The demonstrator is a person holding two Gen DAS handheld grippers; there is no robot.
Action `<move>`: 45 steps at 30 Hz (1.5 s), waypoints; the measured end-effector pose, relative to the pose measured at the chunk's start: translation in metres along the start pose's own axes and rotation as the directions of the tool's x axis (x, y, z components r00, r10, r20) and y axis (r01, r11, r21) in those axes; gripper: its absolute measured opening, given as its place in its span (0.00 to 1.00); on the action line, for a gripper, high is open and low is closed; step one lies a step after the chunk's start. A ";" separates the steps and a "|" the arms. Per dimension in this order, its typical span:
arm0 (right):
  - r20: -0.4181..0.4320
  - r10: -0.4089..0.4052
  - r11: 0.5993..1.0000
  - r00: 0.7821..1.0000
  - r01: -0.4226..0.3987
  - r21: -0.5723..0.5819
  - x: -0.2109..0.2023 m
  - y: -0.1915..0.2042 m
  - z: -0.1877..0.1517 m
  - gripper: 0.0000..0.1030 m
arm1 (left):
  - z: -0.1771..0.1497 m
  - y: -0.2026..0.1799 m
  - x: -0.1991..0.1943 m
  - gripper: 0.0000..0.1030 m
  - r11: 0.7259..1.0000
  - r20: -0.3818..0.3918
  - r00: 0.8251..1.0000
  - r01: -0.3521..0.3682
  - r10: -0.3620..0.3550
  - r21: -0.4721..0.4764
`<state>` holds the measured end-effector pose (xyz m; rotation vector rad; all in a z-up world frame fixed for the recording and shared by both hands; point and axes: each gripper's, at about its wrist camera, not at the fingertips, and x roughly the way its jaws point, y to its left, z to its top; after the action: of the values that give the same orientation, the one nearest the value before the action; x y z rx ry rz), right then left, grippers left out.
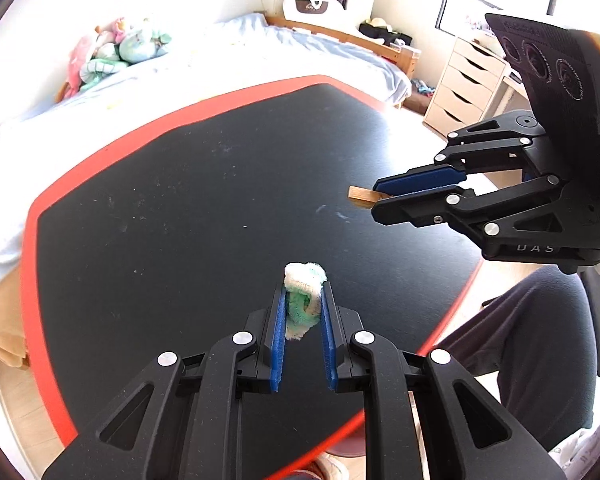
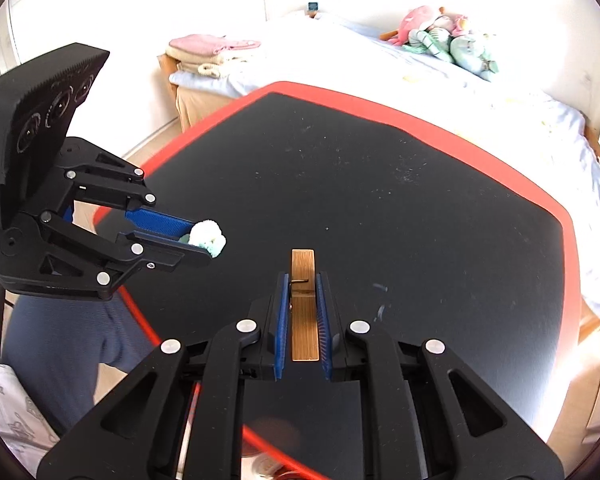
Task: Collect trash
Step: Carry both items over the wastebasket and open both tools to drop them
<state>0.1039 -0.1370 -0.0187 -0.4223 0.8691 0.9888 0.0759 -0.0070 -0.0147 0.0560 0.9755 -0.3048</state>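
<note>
My left gripper [image 1: 303, 292] is shut on a small fuzzy white and green wad [image 1: 305, 294], held above the black table [image 1: 180, 200]. From the right wrist view the same left gripper [image 2: 198, 240] comes in from the left with the fuzzy wad [image 2: 207, 237] sticking out past its tips. My right gripper [image 2: 303, 280] is shut on a wooden clothespin [image 2: 304, 308], which lies lengthwise between the blue pads. In the left wrist view the right gripper [image 1: 374, 196] hangs at the right with the clothespin's end [image 1: 362, 196] poking out.
The black table has a red border [image 1: 32, 240]. A bed [image 1: 180, 64] with soft toys [image 1: 116, 54] stands behind it, and a white drawer unit [image 1: 464, 84] at the back right. A person's dark trouser leg [image 1: 540, 344] sits at the table's near right edge.
</note>
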 end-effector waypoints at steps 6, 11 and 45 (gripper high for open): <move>0.053 -0.021 0.999 0.998 0.020 0.025 -0.042 0.028 -0.023 0.13 | -0.016 -0.026 -0.024 0.16 1.000 0.036 0.999 -0.007 0.007 0.006; 0.080 -0.036 0.999 0.996 0.033 0.042 -0.066 0.048 -0.042 0.13 | -0.023 -0.035 -0.034 0.16 1.000 0.046 0.999 -0.005 0.005 0.003; 0.028 0.018 0.988 0.999 -0.022 0.155 -0.069 0.100 -0.136 0.14 | -0.090 -0.077 -0.041 0.23 0.998 0.018 0.998 0.060 -0.060 -0.016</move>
<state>-0.0599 -0.2147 -0.0399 -0.2675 0.9208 0.9358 -0.0394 -0.0549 -0.0248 0.0087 0.9639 -0.3518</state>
